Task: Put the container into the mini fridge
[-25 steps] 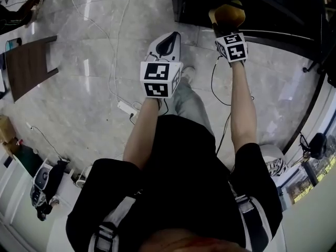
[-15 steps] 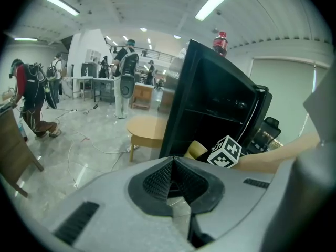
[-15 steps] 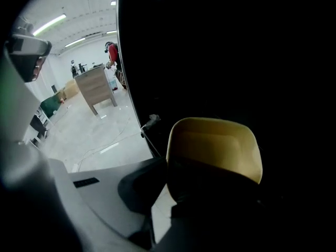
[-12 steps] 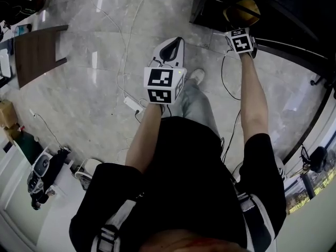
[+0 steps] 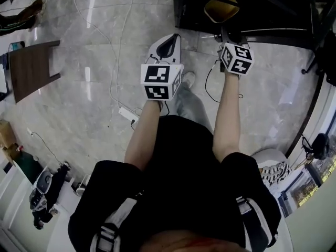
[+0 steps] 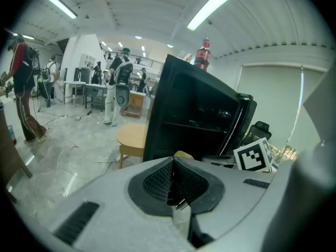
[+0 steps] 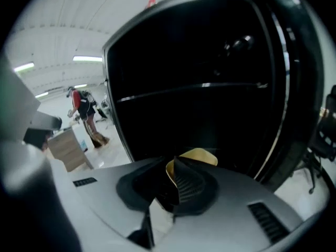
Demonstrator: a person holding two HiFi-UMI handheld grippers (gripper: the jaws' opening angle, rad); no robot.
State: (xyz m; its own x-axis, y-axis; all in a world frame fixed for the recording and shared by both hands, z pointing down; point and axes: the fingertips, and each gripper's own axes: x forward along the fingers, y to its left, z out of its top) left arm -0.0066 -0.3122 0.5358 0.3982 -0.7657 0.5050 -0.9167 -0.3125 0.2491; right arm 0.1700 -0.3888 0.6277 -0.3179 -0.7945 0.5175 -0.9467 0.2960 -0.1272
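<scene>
A yellow bowl-shaped container (image 5: 221,7) hangs at the open front of the black mini fridge (image 5: 262,9); my right gripper (image 5: 224,29) is shut on its rim. In the right gripper view the container's yellow rim (image 7: 195,156) is pinched between the jaws, with the fridge's dark inside and a shelf (image 7: 194,88) right ahead. My left gripper (image 5: 167,47) is shut with nothing in it, held over the floor left of the fridge. From the left gripper view, the fridge (image 6: 197,114) stands ahead with its door (image 6: 247,119) open, and the right gripper's marker cube (image 6: 254,154) shows at the right.
White cables and a power strip (image 5: 126,111) lie on the marble floor. A brown wooden stool (image 5: 29,67) stands at the left. A round wooden table (image 6: 131,138) stands beside the fridge, a red bottle (image 6: 202,53) on top of it. People stand in the background.
The right gripper has carried the container left and a little nearer, still at the fridge opening. The left gripper has barely moved.
</scene>
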